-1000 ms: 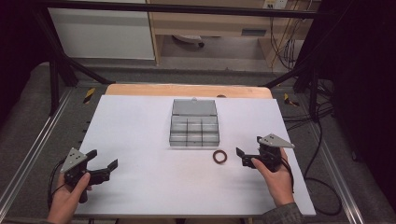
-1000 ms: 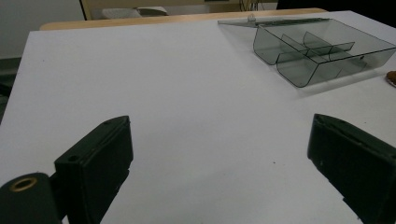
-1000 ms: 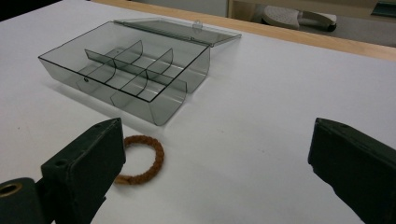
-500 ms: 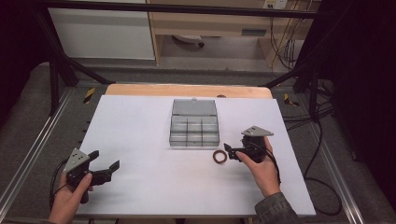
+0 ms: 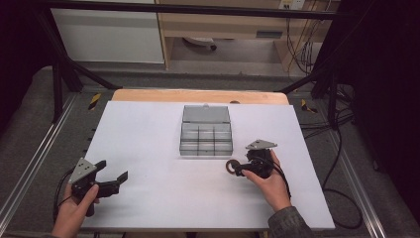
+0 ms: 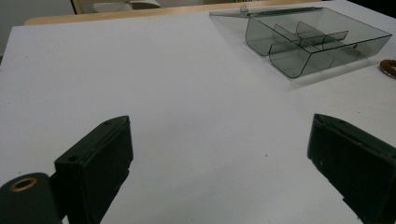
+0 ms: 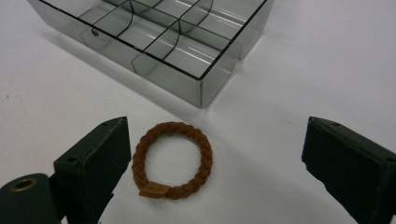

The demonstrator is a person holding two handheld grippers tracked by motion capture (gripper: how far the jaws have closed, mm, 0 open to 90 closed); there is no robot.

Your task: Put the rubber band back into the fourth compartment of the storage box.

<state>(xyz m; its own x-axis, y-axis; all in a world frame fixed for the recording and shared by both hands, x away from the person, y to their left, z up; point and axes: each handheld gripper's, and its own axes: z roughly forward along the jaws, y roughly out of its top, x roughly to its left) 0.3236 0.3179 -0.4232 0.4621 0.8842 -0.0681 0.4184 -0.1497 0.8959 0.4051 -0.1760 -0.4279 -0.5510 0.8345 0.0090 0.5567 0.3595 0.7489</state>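
A brown braided ring (image 7: 173,160) lies flat on the white table, just in front of the near right corner of a clear grey compartment box (image 7: 163,44). In the high view the braided ring (image 5: 231,166) sits right at the tips of my right gripper (image 5: 241,168), below the compartment box (image 5: 206,136). My right gripper (image 7: 215,163) is open, its jaws wide apart, the ring between them close to the left jaw. My left gripper (image 5: 113,179) rests at the table's near left, open and holding nothing. The left gripper (image 6: 219,163) faces bare table, with the compartment box (image 6: 312,42) far off.
The box's lid (image 5: 206,114) lies open behind it. The white table (image 5: 148,144) ends in a wooden strip (image 5: 198,95) at the back. Cables (image 5: 341,148) trail off the right side. A black frame (image 5: 59,74) surrounds the table.
My right gripper has moved left and forward from the table's right side up to the braided ring. The left gripper has barely shifted.
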